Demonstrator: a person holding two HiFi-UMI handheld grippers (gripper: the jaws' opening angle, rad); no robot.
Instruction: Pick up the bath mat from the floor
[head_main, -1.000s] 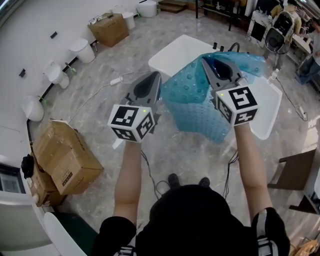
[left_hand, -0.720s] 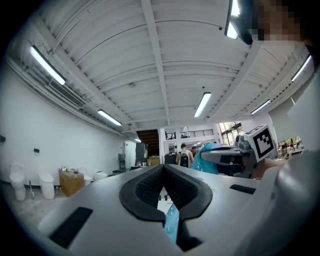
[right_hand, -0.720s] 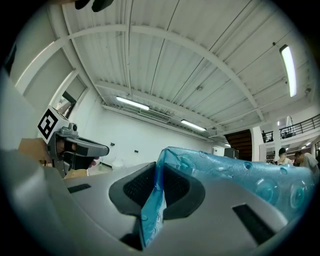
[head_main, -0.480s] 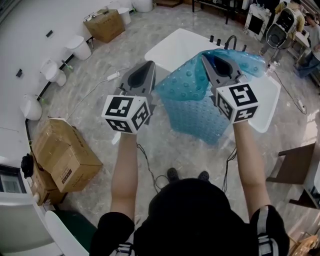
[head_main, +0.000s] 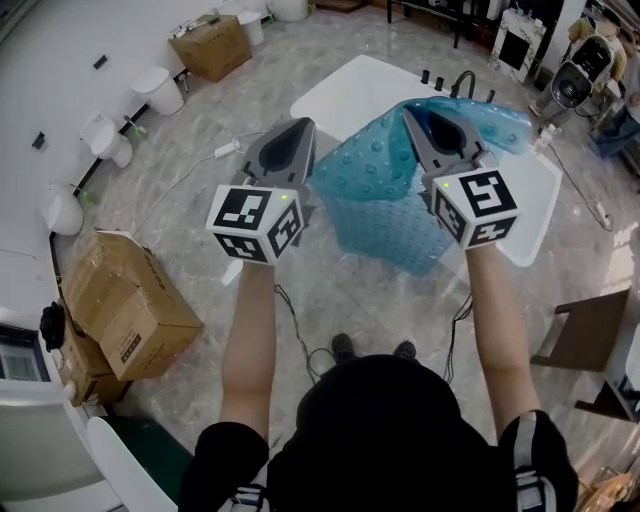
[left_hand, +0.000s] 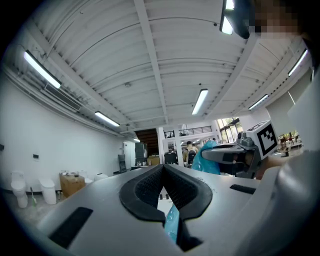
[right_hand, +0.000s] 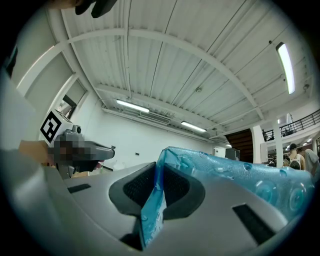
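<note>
A translucent blue bath mat (head_main: 385, 195) with raised bubbles hangs in the air between my two grippers, well above the floor. My left gripper (head_main: 297, 135) is shut on the mat's left edge; a blue strip (left_hand: 171, 224) shows pinched below its black pads (left_hand: 150, 187). My right gripper (head_main: 425, 122) is shut on the mat's upper right edge, and the blue sheet (right_hand: 152, 200) runs between its pads (right_hand: 135, 187) and drapes off to the right. Both grippers point upward, level with each other.
A white bathtub (head_main: 345, 95) stands on the marble floor under the mat. Cardboard boxes (head_main: 125, 310) lie at the left, another box (head_main: 210, 45) at the far wall. White toilets (head_main: 160, 92) line the left wall. A cable (head_main: 185, 180) trails over the floor. A brown chair (head_main: 590, 335) stands at the right.
Both grippers have risen slightly with the mat held between them. The mat's lower edge hangs a little higher than one second ago.
</note>
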